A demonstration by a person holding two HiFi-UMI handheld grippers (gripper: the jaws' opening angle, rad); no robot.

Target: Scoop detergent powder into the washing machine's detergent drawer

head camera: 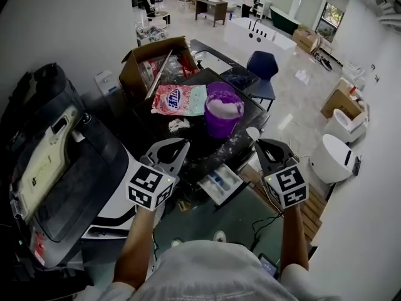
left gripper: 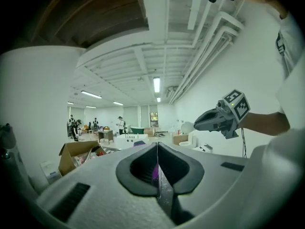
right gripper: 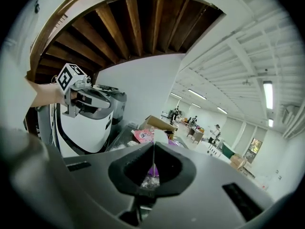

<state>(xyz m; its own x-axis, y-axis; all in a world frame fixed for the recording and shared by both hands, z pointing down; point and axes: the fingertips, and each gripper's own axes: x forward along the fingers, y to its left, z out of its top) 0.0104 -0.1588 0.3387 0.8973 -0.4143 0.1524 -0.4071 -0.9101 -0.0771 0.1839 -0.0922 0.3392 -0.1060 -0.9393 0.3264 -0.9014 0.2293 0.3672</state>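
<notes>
Both claws [head camera: 182, 145] [head camera: 260, 145] (shut) hover short of purple tub [head camera: 220, 128].

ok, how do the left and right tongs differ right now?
Left tongs are shut on nothing. Right tongs are shut on the thin handle of a white scoop.
In the head view, the left tongs point toward the spilled powder, and the right tongs hold the scoop just right of the purple bucket.
Shared: both are shut, raised off the surface and pointing away from the person.
</notes>
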